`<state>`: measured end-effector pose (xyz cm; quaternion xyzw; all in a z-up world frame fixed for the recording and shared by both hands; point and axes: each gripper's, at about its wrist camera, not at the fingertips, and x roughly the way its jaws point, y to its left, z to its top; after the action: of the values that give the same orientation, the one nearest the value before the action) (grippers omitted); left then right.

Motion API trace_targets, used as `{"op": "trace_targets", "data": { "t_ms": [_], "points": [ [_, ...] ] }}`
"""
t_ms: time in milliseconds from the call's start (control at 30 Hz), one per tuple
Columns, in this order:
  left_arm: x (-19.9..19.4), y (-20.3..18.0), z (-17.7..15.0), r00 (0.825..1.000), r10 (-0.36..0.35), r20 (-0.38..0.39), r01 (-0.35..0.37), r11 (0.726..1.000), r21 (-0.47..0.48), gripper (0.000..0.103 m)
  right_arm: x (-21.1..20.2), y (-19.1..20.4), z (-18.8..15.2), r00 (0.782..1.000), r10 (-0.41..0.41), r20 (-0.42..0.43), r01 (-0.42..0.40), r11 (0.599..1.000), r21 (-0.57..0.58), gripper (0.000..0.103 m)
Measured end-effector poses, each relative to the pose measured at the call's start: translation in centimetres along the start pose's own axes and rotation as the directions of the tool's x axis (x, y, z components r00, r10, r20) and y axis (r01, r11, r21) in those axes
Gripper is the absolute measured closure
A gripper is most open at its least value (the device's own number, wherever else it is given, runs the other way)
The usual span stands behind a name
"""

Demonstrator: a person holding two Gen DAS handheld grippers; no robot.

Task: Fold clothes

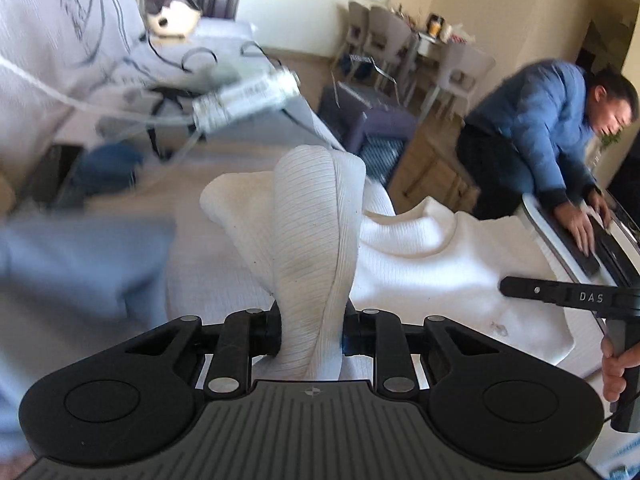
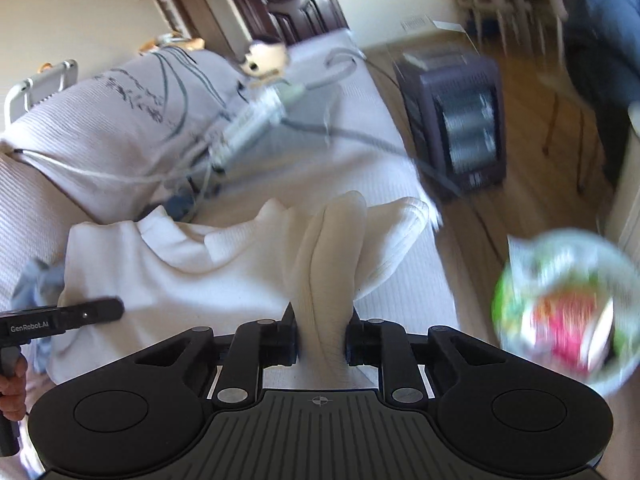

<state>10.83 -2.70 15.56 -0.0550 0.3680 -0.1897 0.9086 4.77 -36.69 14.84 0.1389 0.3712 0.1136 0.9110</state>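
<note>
A white ribbed sweater lies spread on a pale bed cover. My left gripper is shut on a bunched fold of the sweater, which rises as a thick twisted roll between the fingers. In the right wrist view my right gripper is shut on another bunched fold of the same sweater. The collar shows between the two grips. Each view catches the other gripper's black finger at its edge: the right one and the left one.
A grey printed garment and a blue-grey cloth lie on the bed. A cable bundle with a white connector crosses the cover. A dark heater stands on the wood floor. A person in a blue jacket leans over at the right.
</note>
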Motion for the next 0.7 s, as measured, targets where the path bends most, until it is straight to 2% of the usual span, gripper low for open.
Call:
{"op": "trace_targets", "data": {
  "t_ms": [133, 233, 367, 500, 633, 700],
  "points": [
    [2.3, 1.3, 3.0, 0.998, 0.05, 0.032, -0.05, 0.999, 0.007, 0.082, 3.7, 1.2, 4.1, 1.0, -0.01, 0.021, 0.011, 0.998, -0.057, 0.082],
    [4.6, 2.9, 4.1, 0.998, 0.068, 0.006, -0.068, 0.997, -0.021, 0.082, 7.4, 1.5, 5.7, 1.0, -0.016, -0.002, 0.016, 0.997, -0.076, 0.082],
    [8.1, 4.4, 3.6, 0.995, 0.078, -0.057, -0.079, 0.997, -0.018, 0.082, 11.6, 1.0, 5.1, 0.997, -0.036, -0.072, 0.03, 0.996, -0.083, 0.082],
    [11.3, 5.6, 2.2, 0.985, 0.1, -0.144, -0.103, 0.995, -0.011, 0.08, 14.6, -0.1, 3.7, 0.988, -0.055, -0.142, 0.045, 0.996, -0.071, 0.082],
    [12.2, 5.9, 1.3, 0.976, 0.143, -0.167, -0.144, 0.99, 0.005, 0.063, 15.0, -0.9, 3.3, 0.987, -0.061, -0.152, 0.054, 0.998, -0.045, 0.078],
    [12.0, 6.0, 1.4, 0.975, 0.151, -0.164, -0.152, 0.988, 0.008, 0.062, 14.7, -0.9, 3.5, 0.986, -0.076, -0.147, 0.069, 0.996, -0.052, 0.068]
  ]
}}
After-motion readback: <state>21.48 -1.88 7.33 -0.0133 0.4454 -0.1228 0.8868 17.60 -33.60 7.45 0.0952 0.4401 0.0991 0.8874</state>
